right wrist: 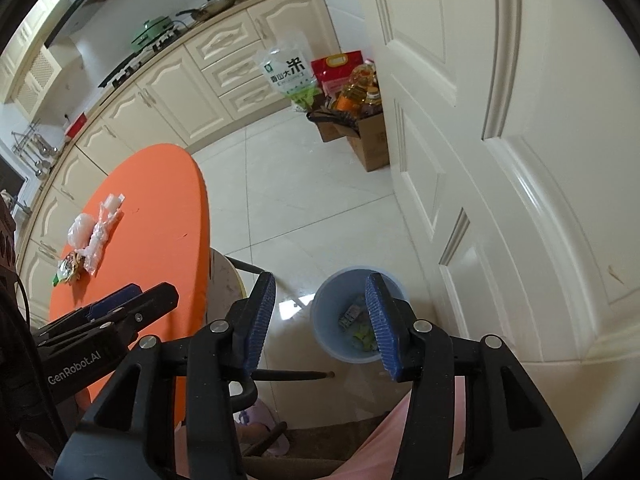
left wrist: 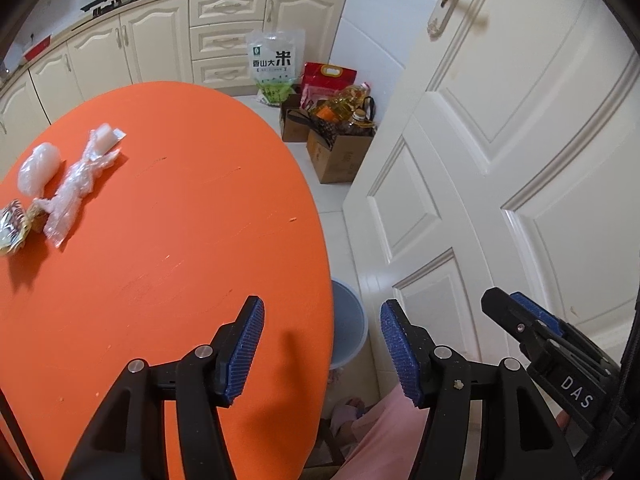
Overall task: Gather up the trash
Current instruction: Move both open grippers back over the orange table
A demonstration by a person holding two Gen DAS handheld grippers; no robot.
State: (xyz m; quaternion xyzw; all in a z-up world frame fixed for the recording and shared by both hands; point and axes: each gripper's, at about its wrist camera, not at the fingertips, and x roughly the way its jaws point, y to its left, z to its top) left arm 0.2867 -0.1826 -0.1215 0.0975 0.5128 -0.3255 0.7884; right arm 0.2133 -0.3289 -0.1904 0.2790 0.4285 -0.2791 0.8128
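Several pieces of trash lie at the far left of the orange round table (left wrist: 180,200): a crumpled clear plastic wrapper (left wrist: 78,180), a white plastic bag (left wrist: 38,168) and a printed snack wrapper (left wrist: 12,226). My left gripper (left wrist: 320,312) hangs over the table's right edge, open, with nothing between its blue pads. Above a grey-blue bin (right wrist: 340,344) on the floor is my right gripper (right wrist: 320,284), also open and empty. Scraps of trash (right wrist: 354,320) lie inside the bin. The bin (left wrist: 354,328) shows partly past the table edge in the left wrist view.
A white panelled door (left wrist: 500,160) stands close on the right. Cardboard boxes with oil bottles (left wrist: 340,128) and a rice bag (left wrist: 274,64) sit on the tiled floor by the cream cabinets (left wrist: 160,40). A stool (right wrist: 224,276) stands under the table. Pink clothing (left wrist: 384,432) shows below.
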